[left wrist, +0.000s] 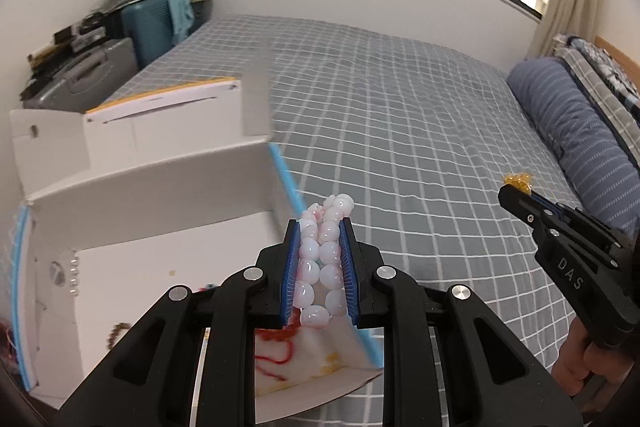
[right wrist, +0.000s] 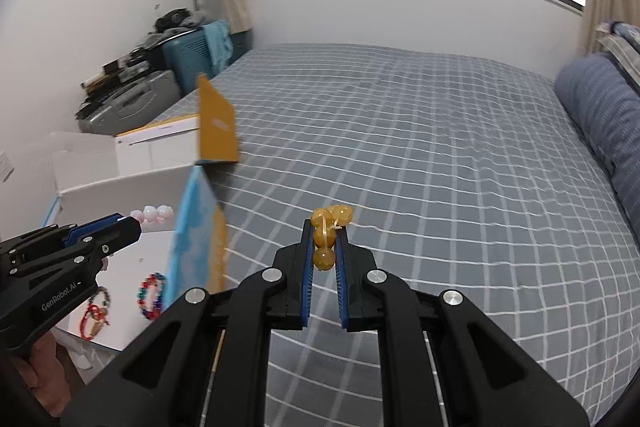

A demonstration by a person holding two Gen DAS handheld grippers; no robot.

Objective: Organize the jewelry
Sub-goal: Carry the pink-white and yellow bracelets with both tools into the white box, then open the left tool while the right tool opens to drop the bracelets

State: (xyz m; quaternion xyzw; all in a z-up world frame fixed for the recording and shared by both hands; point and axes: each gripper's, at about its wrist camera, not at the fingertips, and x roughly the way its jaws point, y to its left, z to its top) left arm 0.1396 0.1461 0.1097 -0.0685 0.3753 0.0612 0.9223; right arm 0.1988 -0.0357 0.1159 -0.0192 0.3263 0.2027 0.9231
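Two hand-held grippers above a bed (right wrist: 400, 147) with a grey checked cover, each carrying one piece of jewelry. The left gripper (left wrist: 319, 227) is closed on a bracelet of pale pink and white beads (left wrist: 320, 267); the strand lies doubled between the blue pads (left wrist: 293, 267), filling the gap along most of their length, with a small loop of beads standing out past the fingertips. The right gripper (right wrist: 325, 227) is clamped on a bracelet of amber beads (right wrist: 325, 235); two beads sit pinched between the pads near the tips, the rest bunched just beyond them, and the rear of the gap is bare.

An open white box (left wrist: 160, 187) stands at the left edge of the bed, with a second open box (right wrist: 160, 139) behind it. In the right wrist view its floor already bears a multicoloured bead bracelet (right wrist: 152, 297) and a red beaded piece (right wrist: 94, 319); the left wrist view shows a brown bead strand (left wrist: 116, 333) and red cord (left wrist: 280, 347) there as well. Some sorting thus appears done.

Neither carried bracelet is set down yet: the pink one hangs over the box's right wall, the amber one over bare cover, well apart from the box. Placing both remains; whether further loose pieces lie elsewhere cannot be told
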